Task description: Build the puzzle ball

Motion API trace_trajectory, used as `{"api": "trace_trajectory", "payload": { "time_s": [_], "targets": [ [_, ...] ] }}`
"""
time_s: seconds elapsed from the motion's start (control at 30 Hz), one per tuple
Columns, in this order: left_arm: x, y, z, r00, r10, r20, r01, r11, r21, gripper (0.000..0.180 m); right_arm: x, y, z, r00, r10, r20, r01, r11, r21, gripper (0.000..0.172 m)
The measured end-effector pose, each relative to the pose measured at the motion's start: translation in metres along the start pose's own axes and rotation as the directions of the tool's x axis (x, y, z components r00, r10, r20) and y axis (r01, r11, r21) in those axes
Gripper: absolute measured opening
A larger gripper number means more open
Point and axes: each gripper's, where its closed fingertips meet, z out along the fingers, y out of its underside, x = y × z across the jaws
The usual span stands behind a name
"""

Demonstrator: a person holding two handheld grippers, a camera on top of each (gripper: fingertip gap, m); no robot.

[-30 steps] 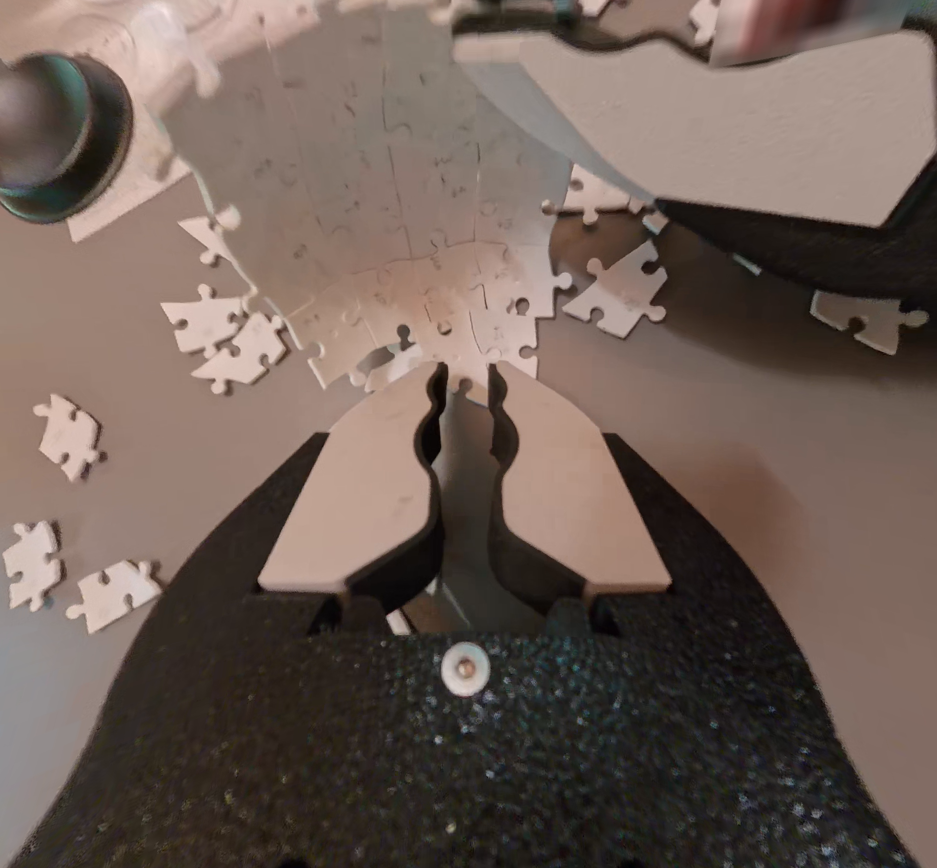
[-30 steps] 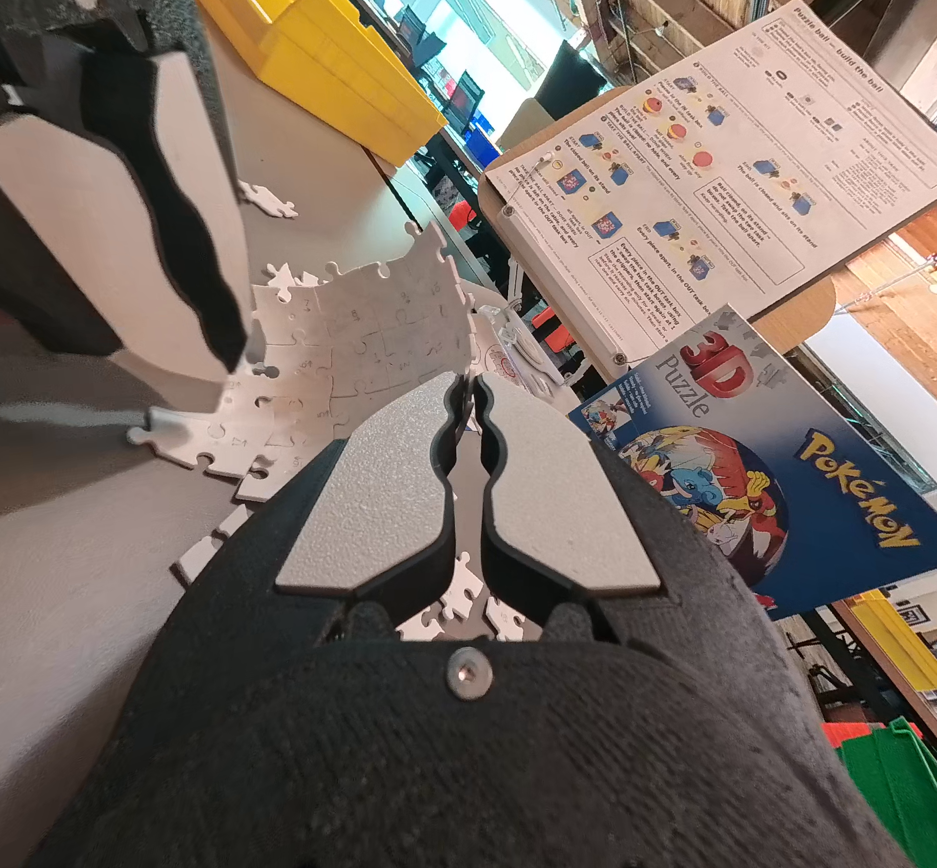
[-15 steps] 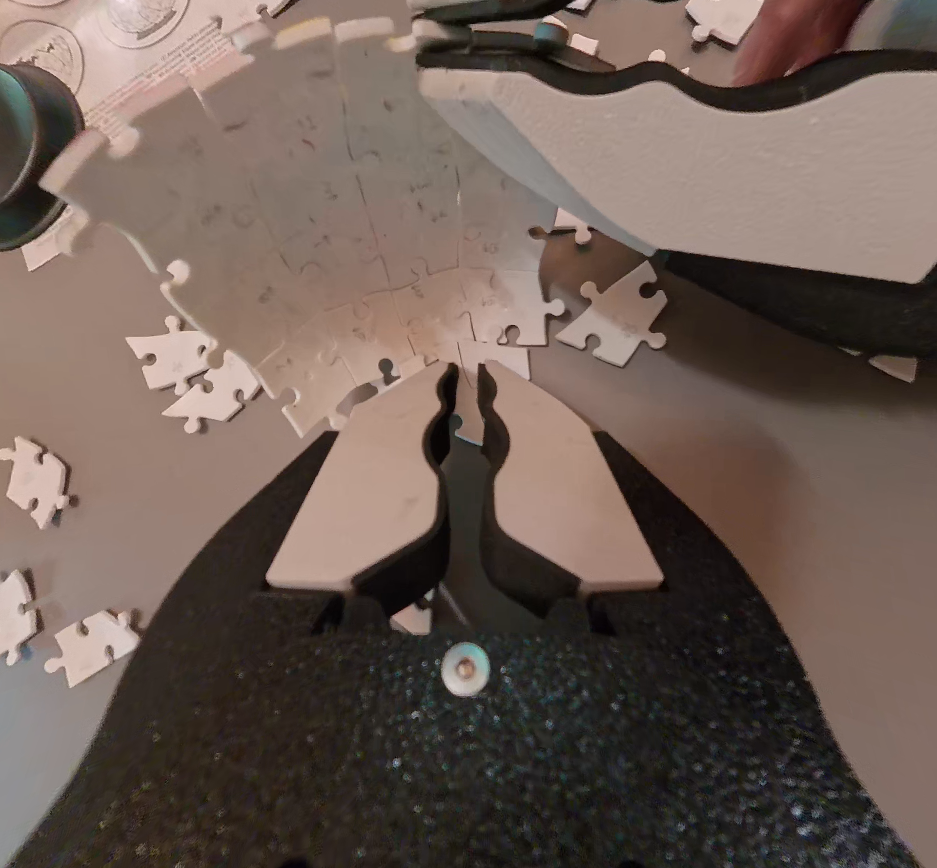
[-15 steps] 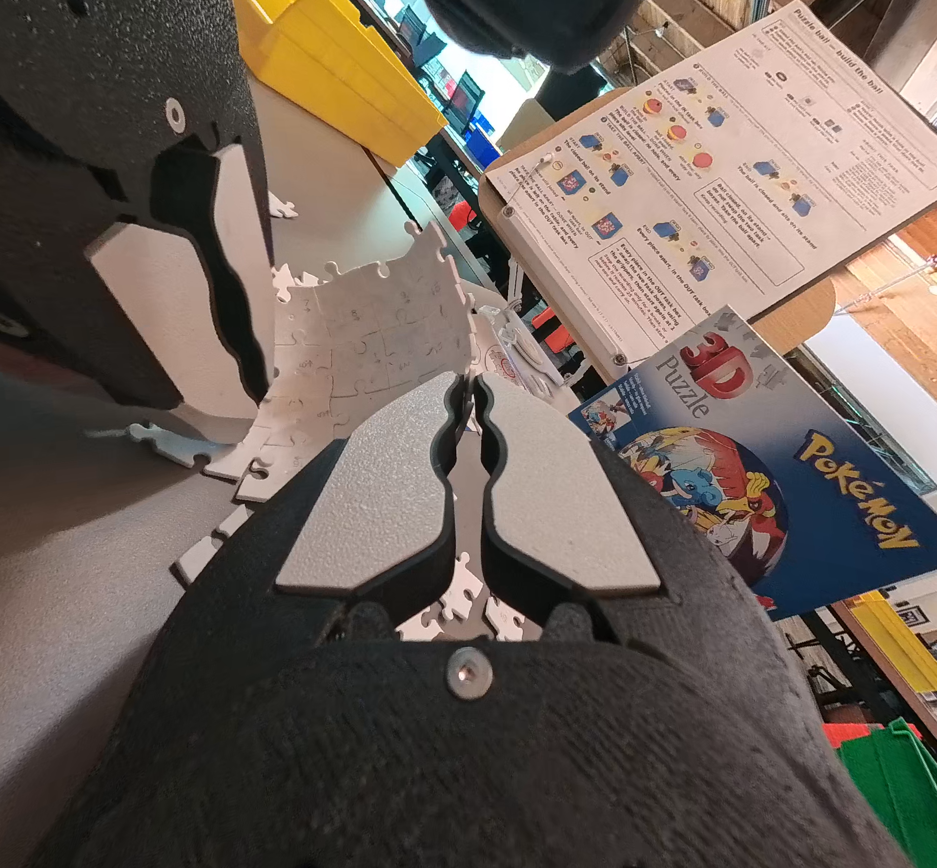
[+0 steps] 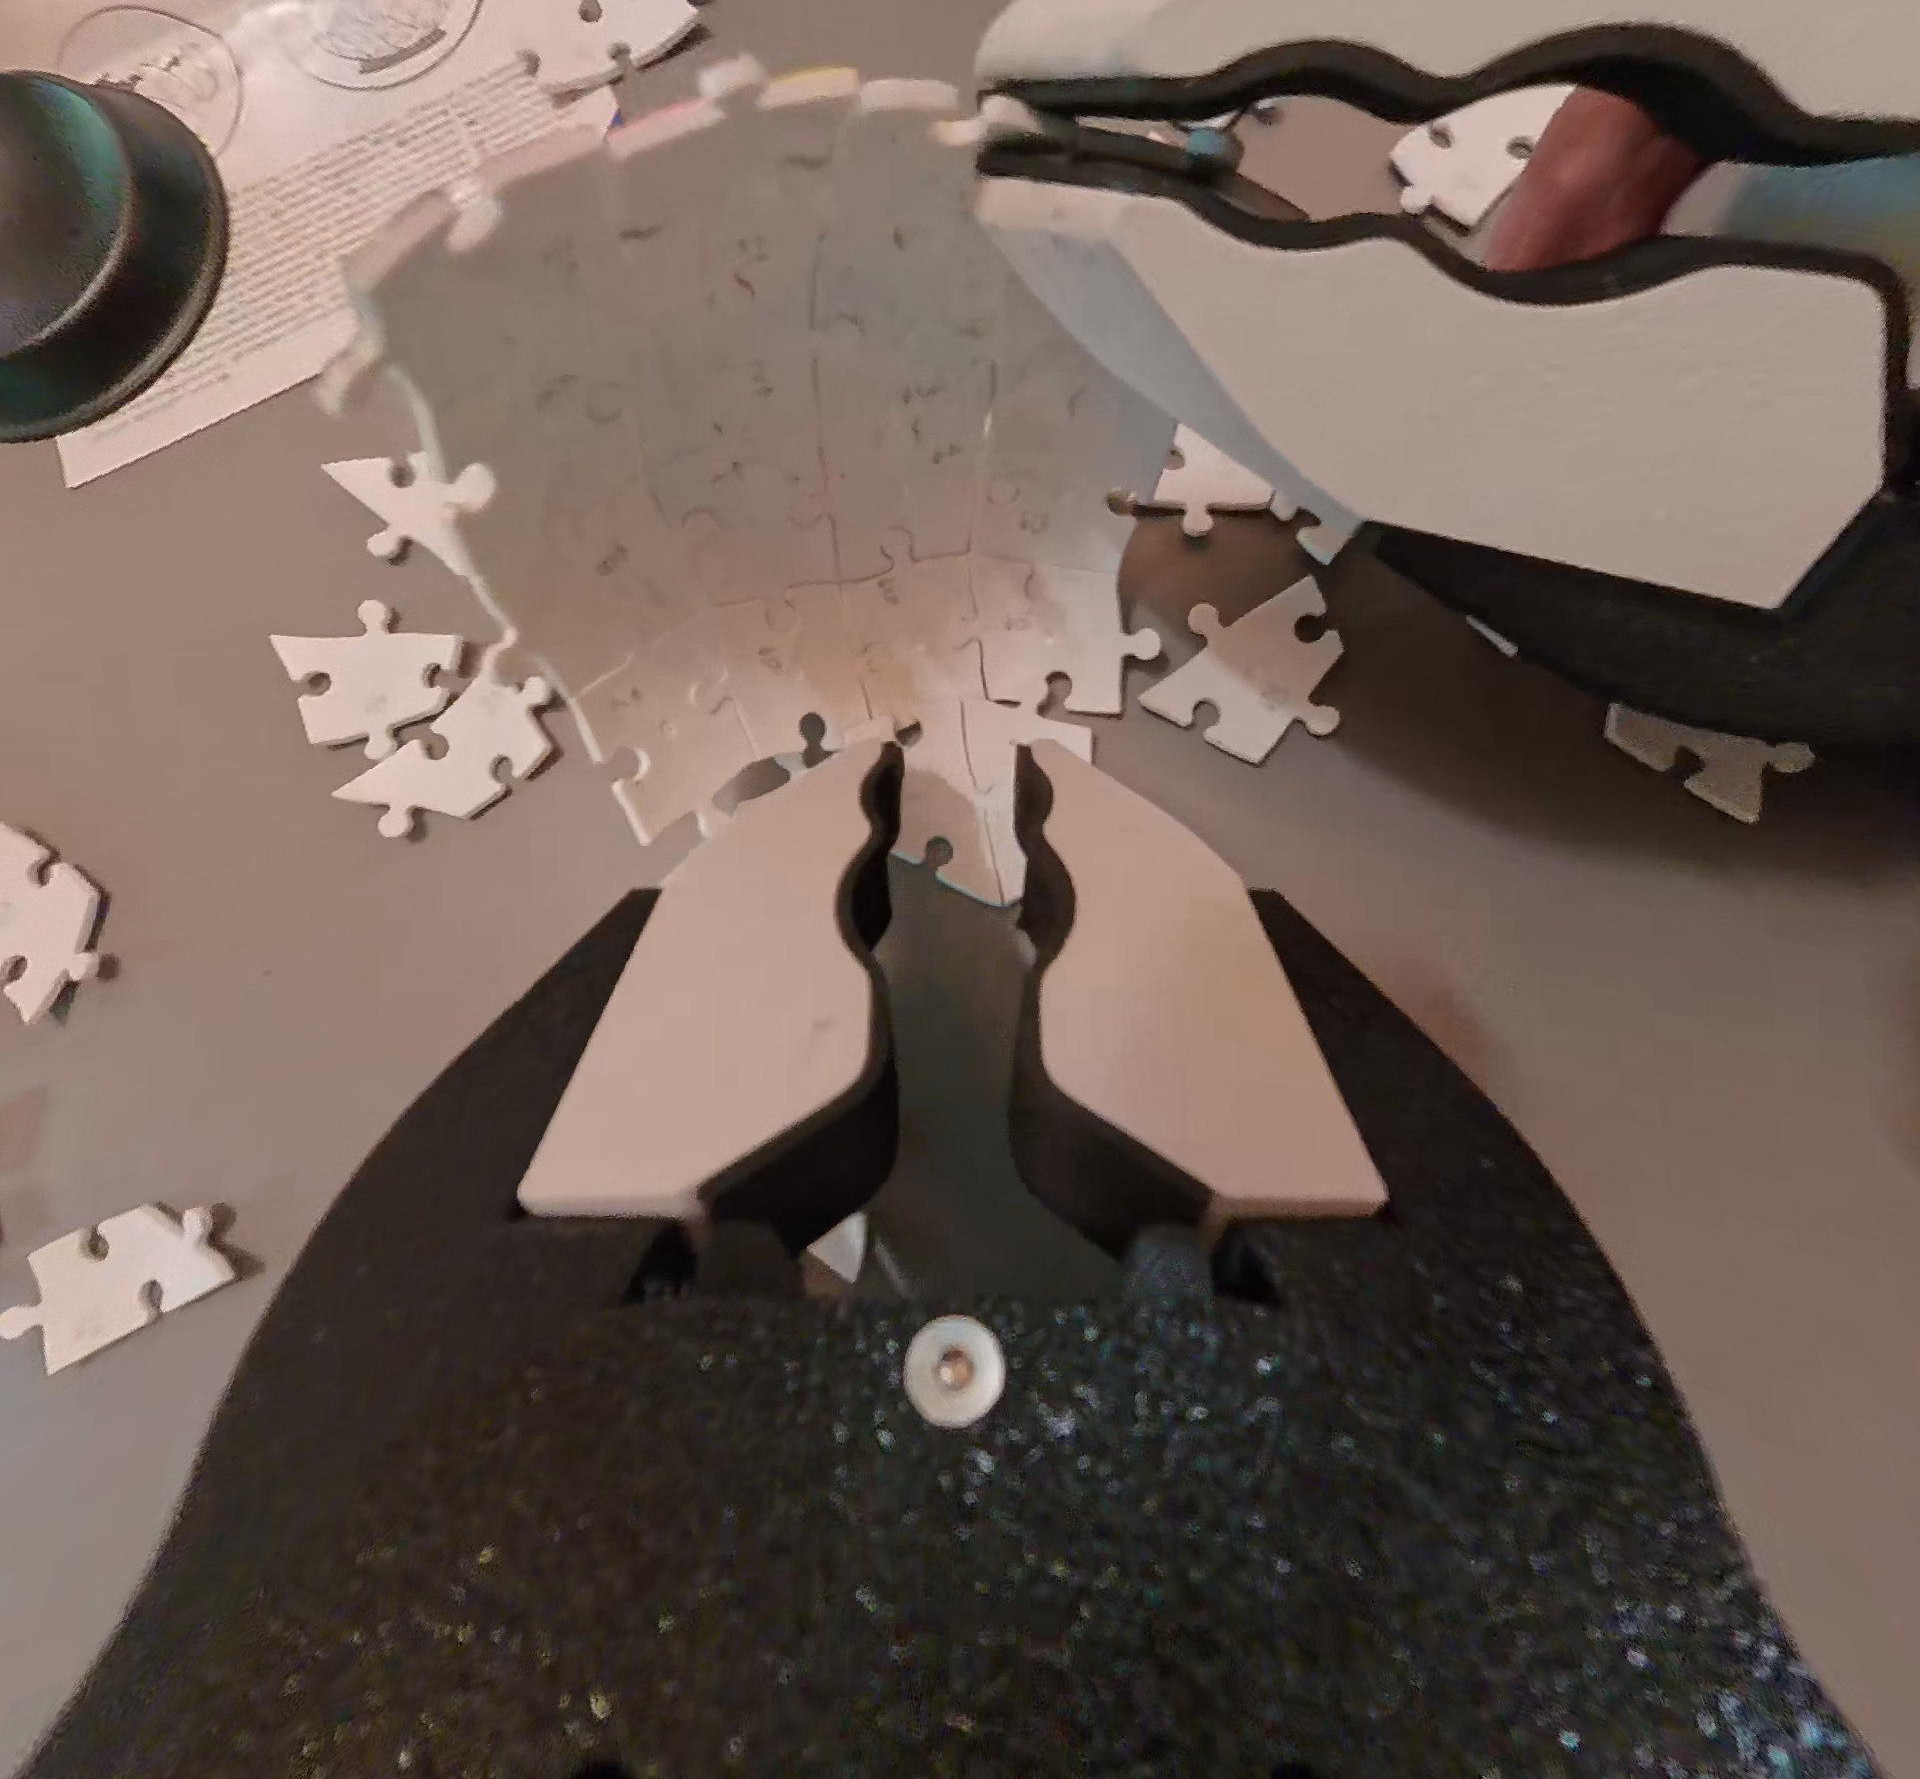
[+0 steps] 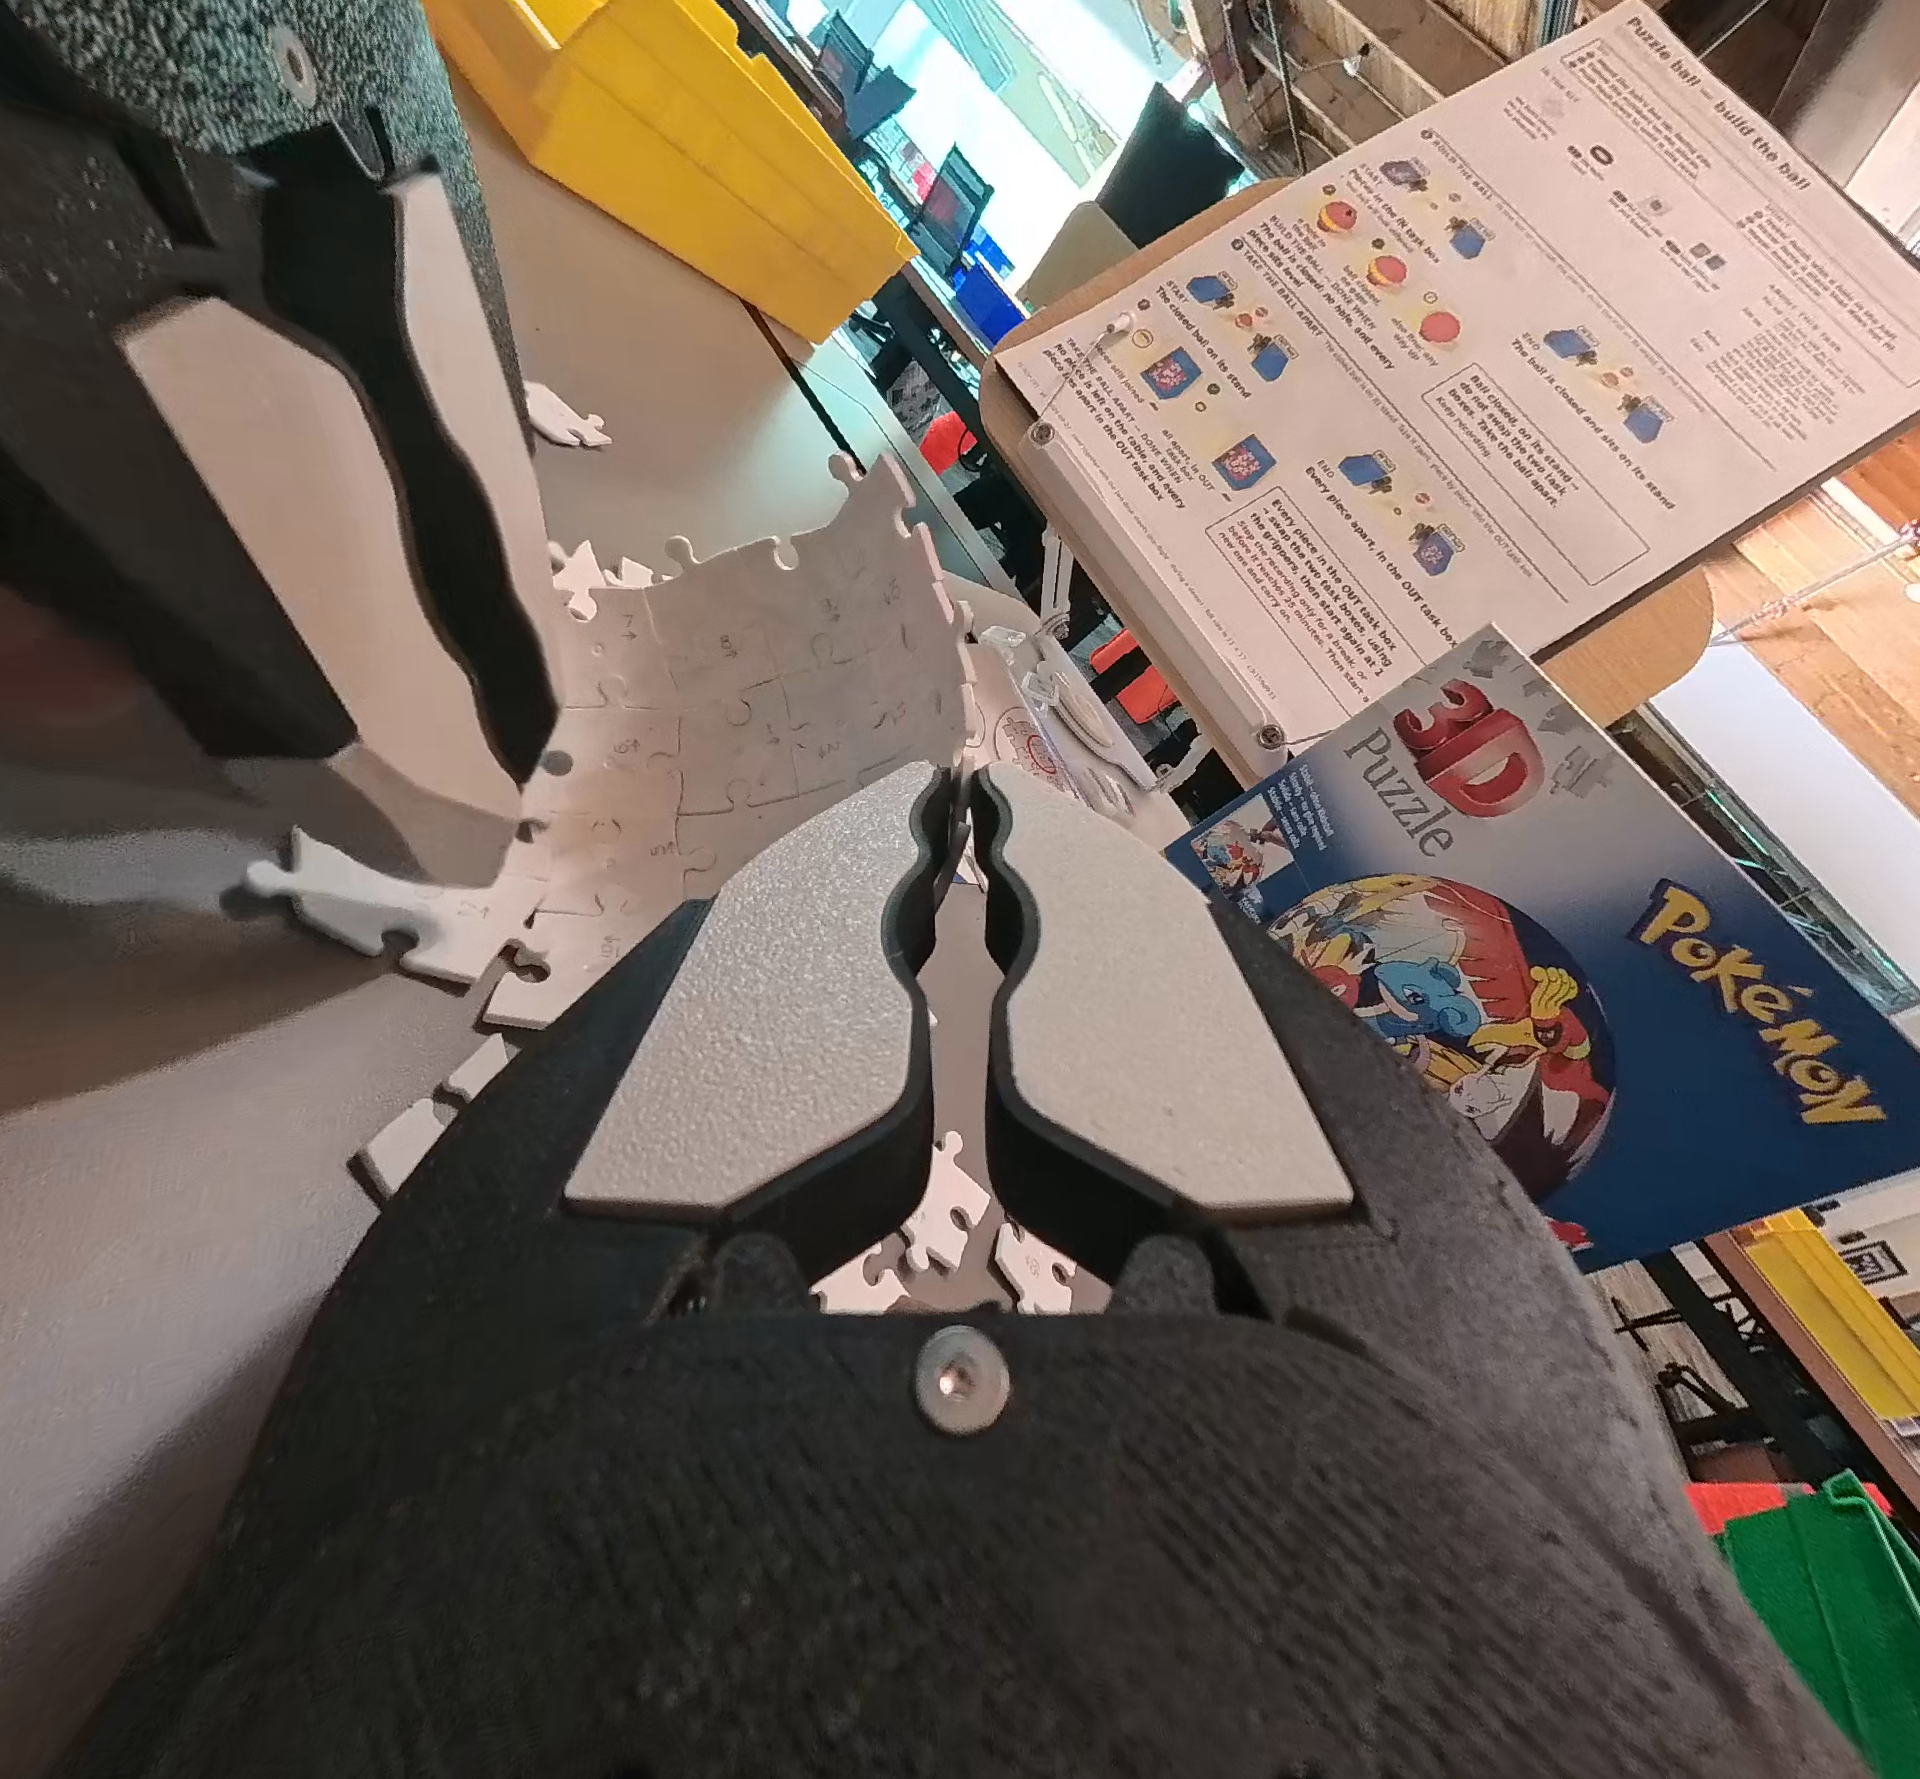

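On the grey surface (image 5: 1558, 1002), a curved assembled puzzle shell (image 5: 790, 441) is pinched at its upper edge by the right hand-held gripper (image 6: 961, 784). Its lower edge sits between the spread left hand-held gripper (image 5: 956, 773) fingers, unpressed. Loose white puzzle pieces (image 5: 364, 680) are scattered around.

Yellow bins (image 6: 665, 119), instruction board (image 6: 1455, 358), blue puzzle box (image 6: 1558, 950), green bin (image 6: 1829, 1604).

We are holding our left gripper (image 5: 961, 773), black-bodied with pale flat fingers, low and pointing forward, its jaws standing apart around the near edge of a curved white assembly of joined puzzle pieces (image 5: 727, 399). Our right gripper (image 6: 961, 789) is reaching in from the side, pinching that assembly's far edge.
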Motion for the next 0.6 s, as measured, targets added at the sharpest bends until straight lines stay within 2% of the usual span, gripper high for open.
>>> {"api": "trace_trajectory", "payload": {
  "time_s": [0.17, 0.37, 0.6],
  "targets": [
    [-0.0025, 0.0095, 0.0025, 1.0, 0.001, -0.014, -0.001, 0.999, -0.051, 0.032, -0.0001, 0.0, 0.0001, 1.0, 0.001, 0.001, -0.001, 1.0, 0.0, 0.004],
    [0.0003, 0.0086, 0.004, 1.0, 0.005, -0.008, -0.006, 0.999, -0.049, 0.032, 0.0001, 0.0, 0.0002, 1.0, 0.001, 0.0, -0.001, 1.0, 0.0, 0.004],
    [0.0053, 0.0101, 0.0045, 0.998, -0.002, 0.062, 0.007, 0.997, -0.079, 0.031, 0.0003, 0.0004, 0.0001, 1.0, -0.003, -0.004, 0.003, 1.0, -0.006, 0.004]
  ]
}}
